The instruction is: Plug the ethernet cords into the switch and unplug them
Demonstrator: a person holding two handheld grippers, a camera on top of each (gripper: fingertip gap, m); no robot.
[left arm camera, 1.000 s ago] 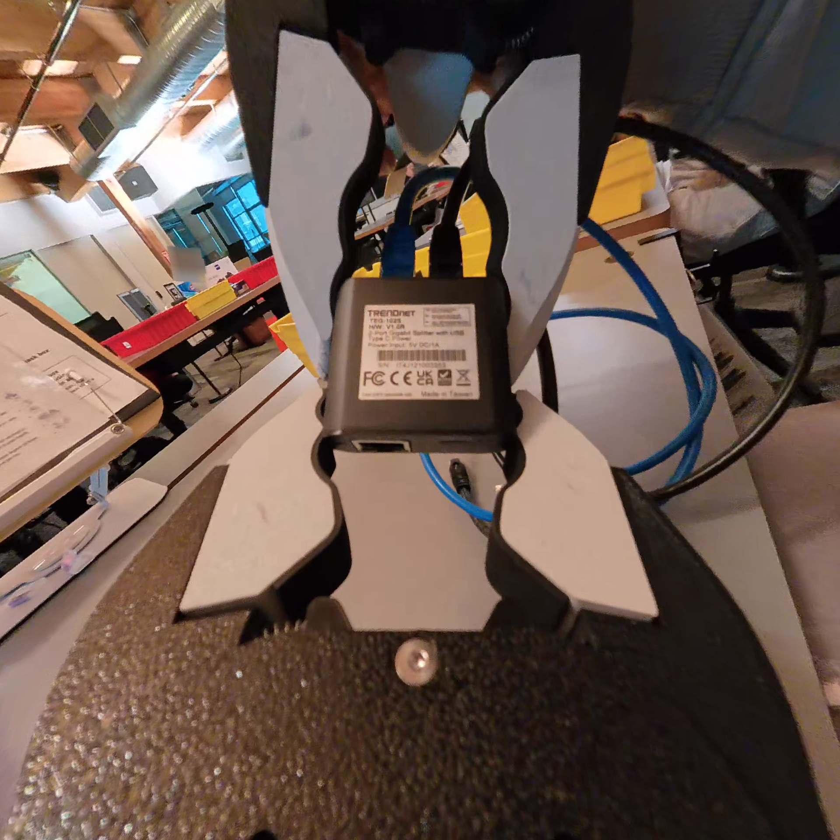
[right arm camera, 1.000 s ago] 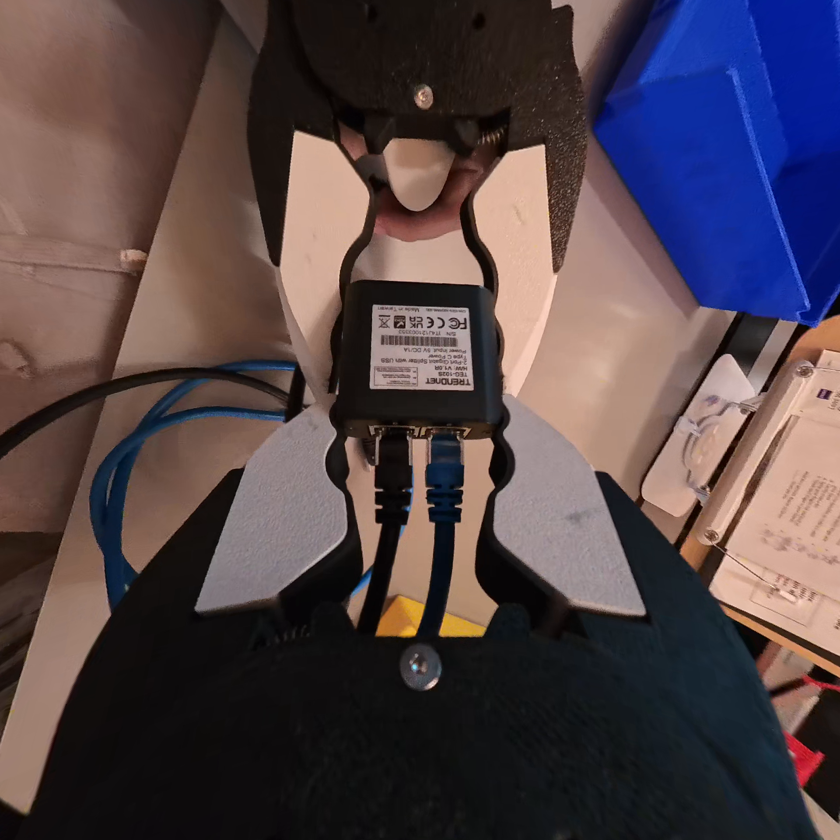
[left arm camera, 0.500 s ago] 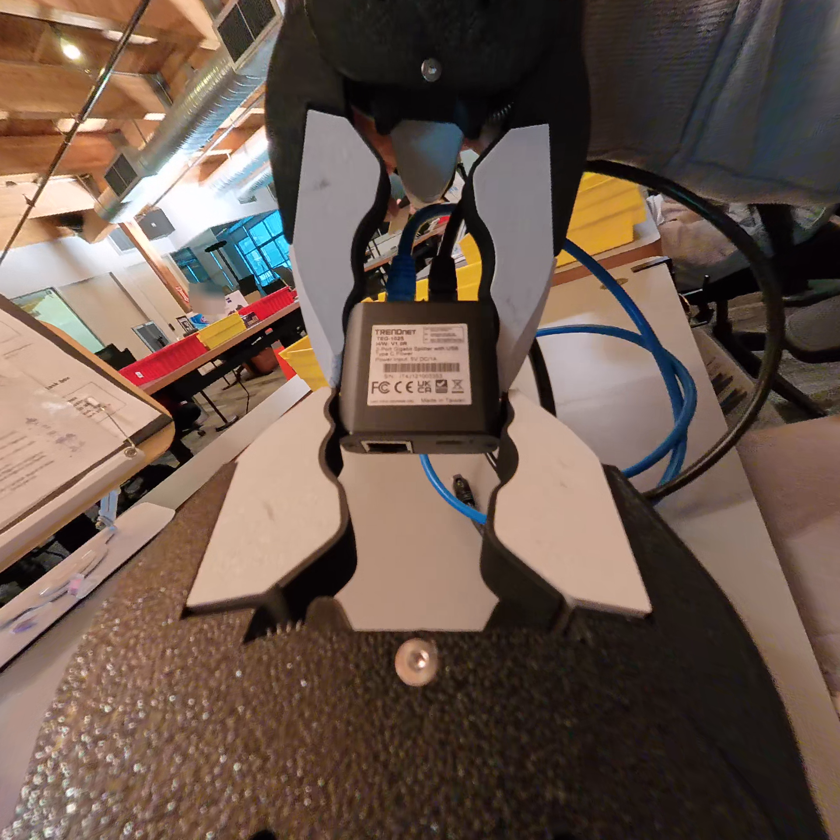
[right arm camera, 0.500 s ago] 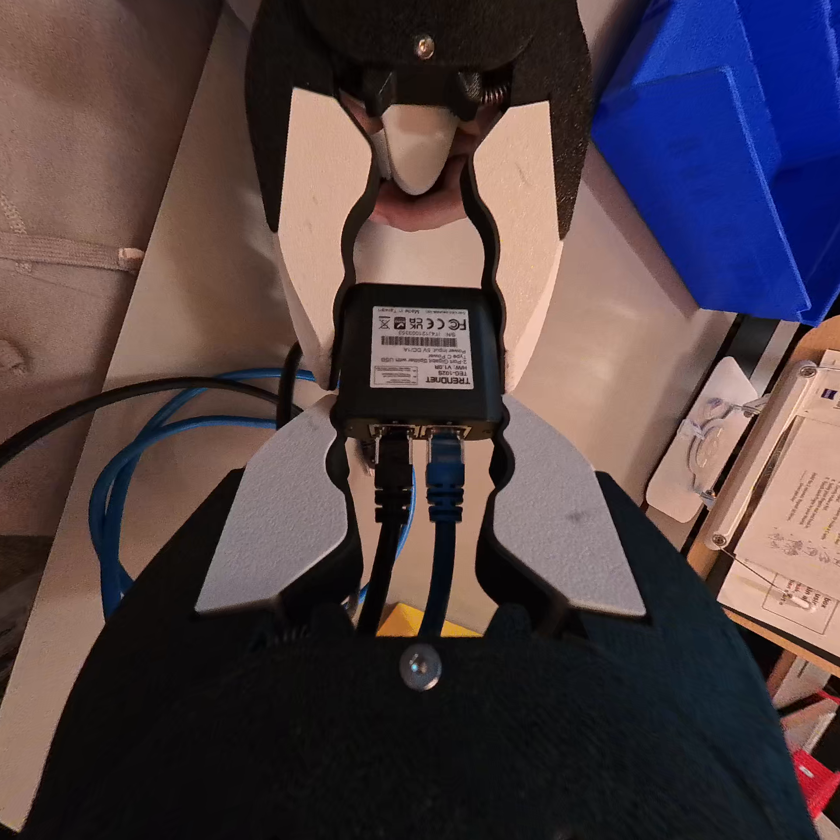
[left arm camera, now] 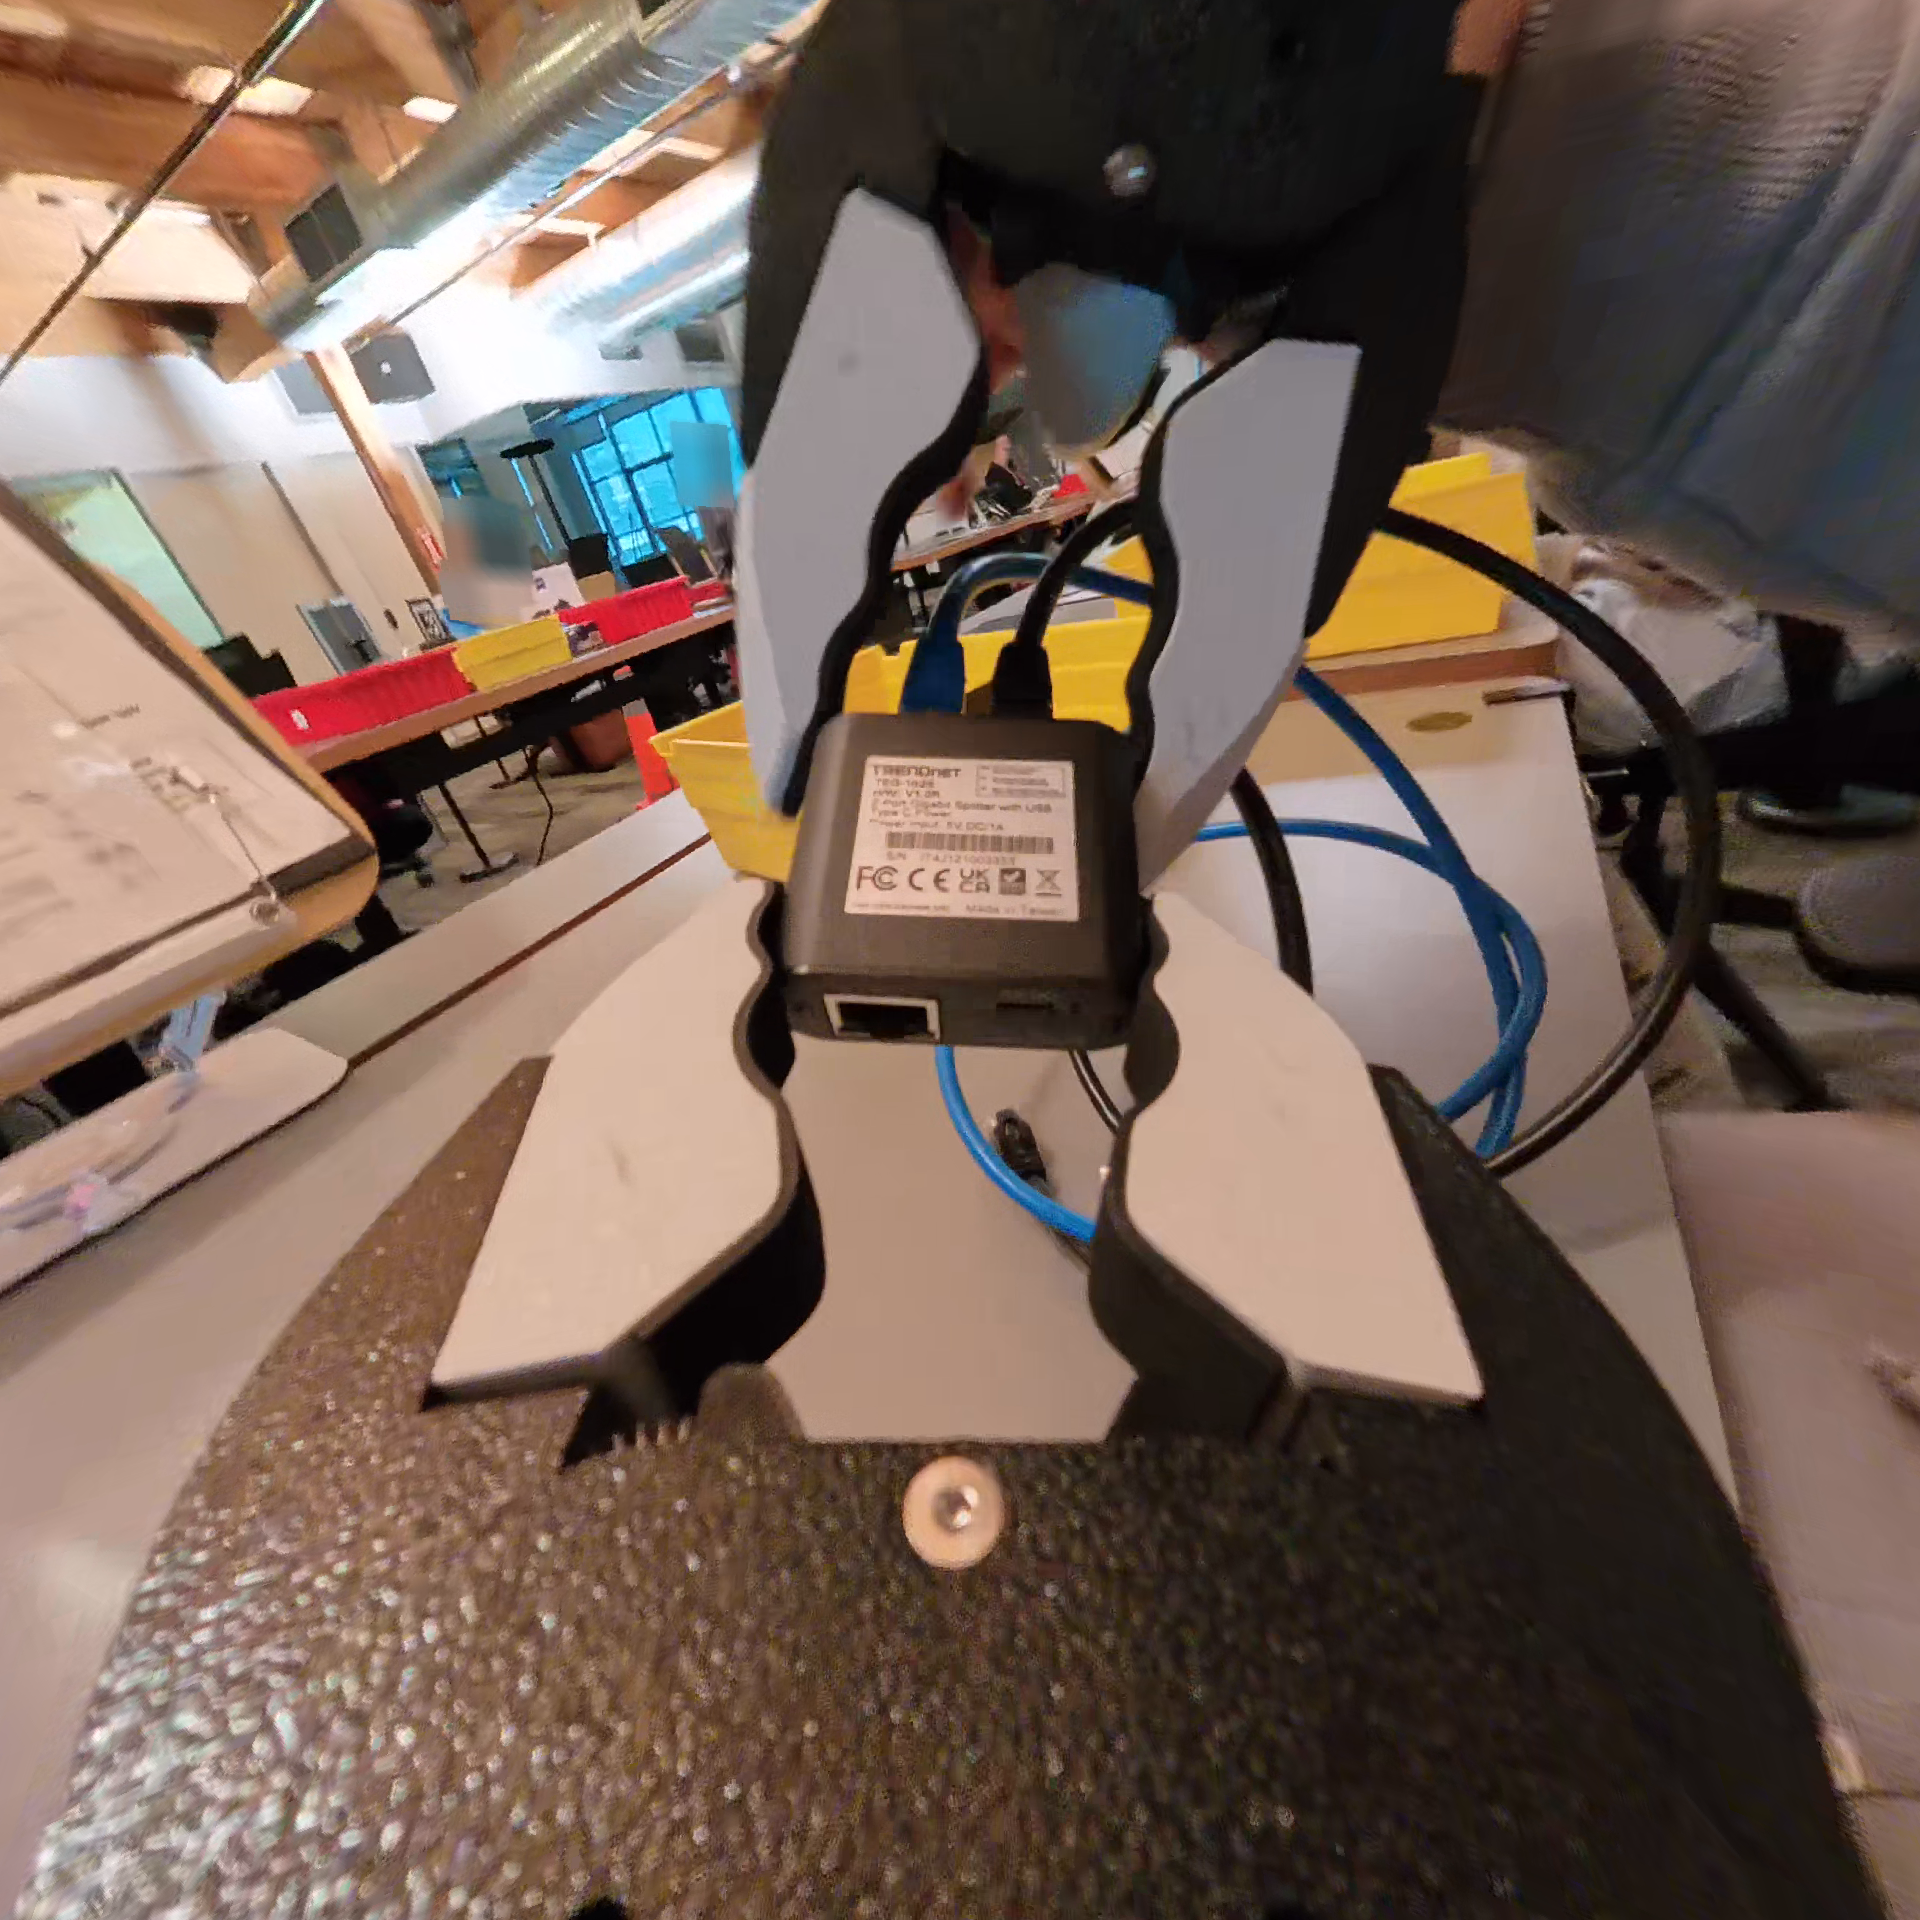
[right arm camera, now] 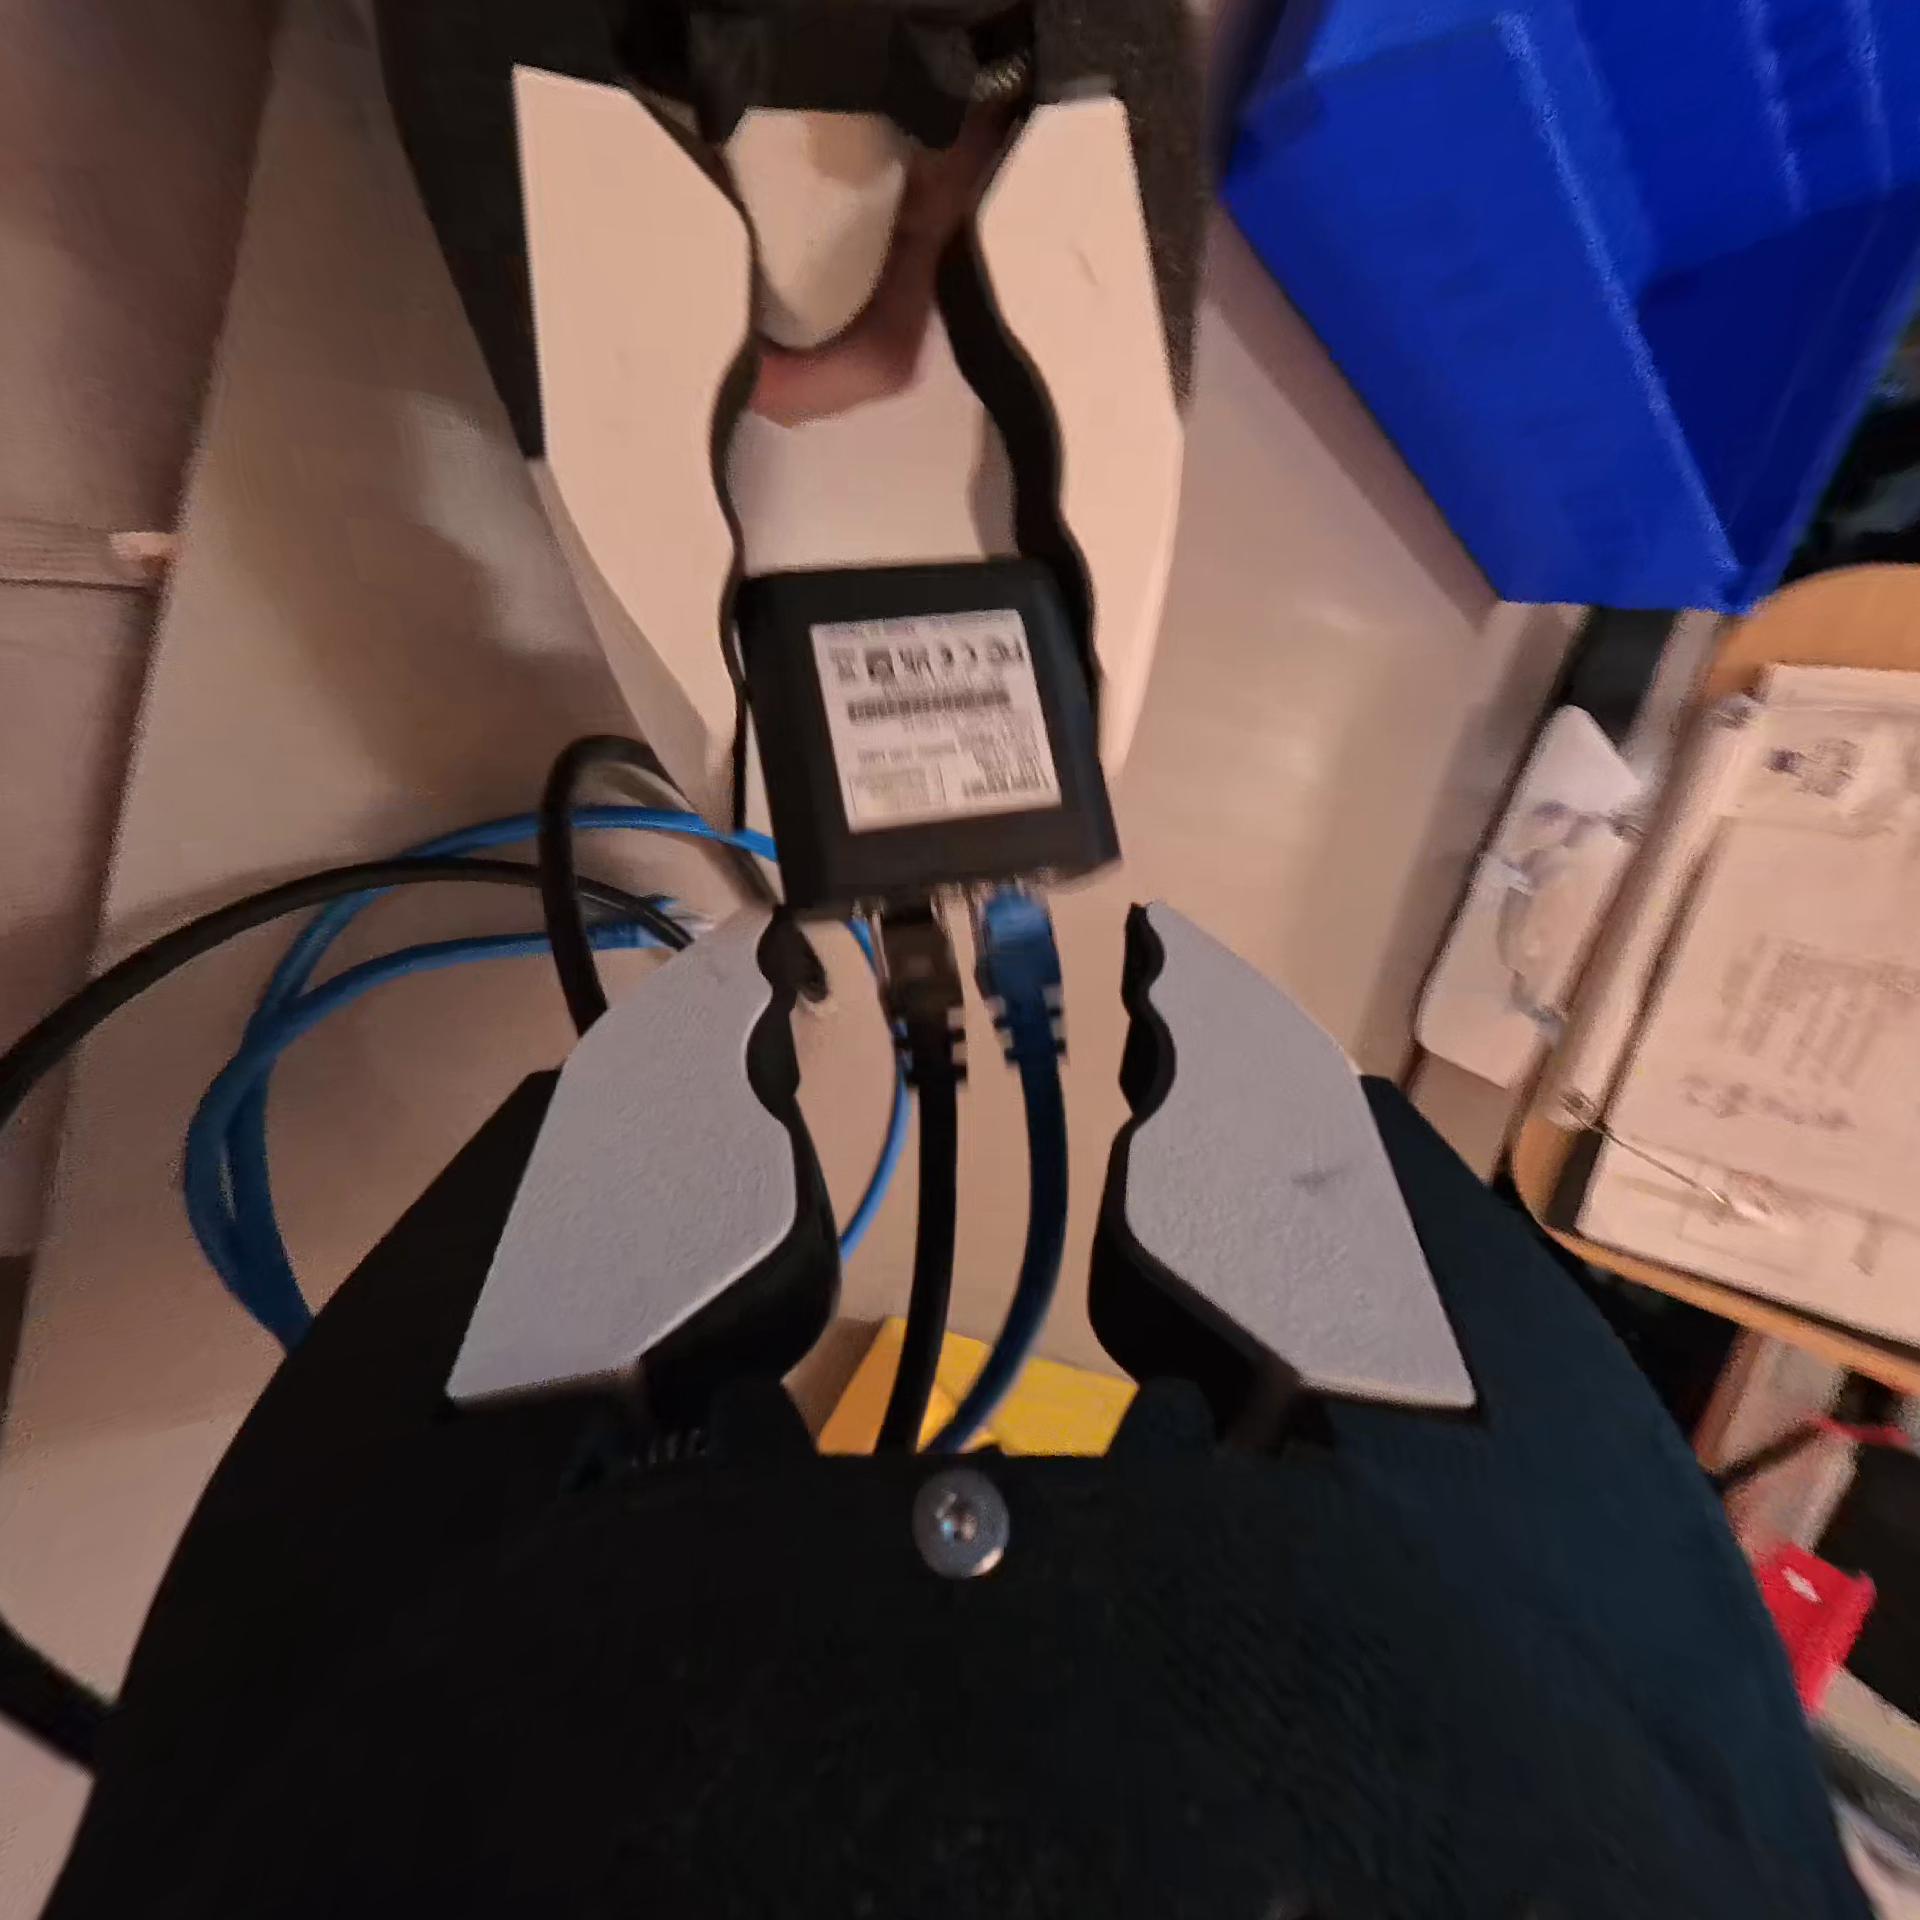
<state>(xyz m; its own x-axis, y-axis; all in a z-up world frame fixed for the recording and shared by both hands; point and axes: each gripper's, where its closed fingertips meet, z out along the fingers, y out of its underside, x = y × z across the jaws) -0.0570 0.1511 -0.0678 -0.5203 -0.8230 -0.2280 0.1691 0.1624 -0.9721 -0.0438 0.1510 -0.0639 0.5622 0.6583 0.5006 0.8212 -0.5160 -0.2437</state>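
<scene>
The switch (left arm camera: 961, 842) is a small black box with a white label. My left gripper (left arm camera: 956, 1003) is shut on its near end and holds it above the white table (left arm camera: 1455, 769). A blue cord (left arm camera: 940, 665) and a black cord (left arm camera: 1023, 665) are plugged into its far side. The near port is empty. In the right wrist view the switch (right arm camera: 925, 727) is blurred, with the black plug (right arm camera: 930, 987) and blue plug (right arm camera: 1023, 977) in it. My right gripper (right arm camera: 956, 956) is open, with its jaws apart on either side of the two plugs and touching neither.
Loops of blue cable (left arm camera: 1496, 935) and thick black cable (left arm camera: 1683, 831) lie on the table, with a loose plug (left arm camera: 1023, 1143). A blue bin (right arm camera: 1558, 260) and a clipboard with papers (right arm camera: 1766, 987) stand at the right. Yellow bins (left arm camera: 1434, 561) stand behind. Both grippers' tips are close together, under 4 cm apart.
My right gripper has opened and drawn back off the switch's plug end. My left gripper still holds the switch, now tilted a little. Both cords stay plugged in.
</scene>
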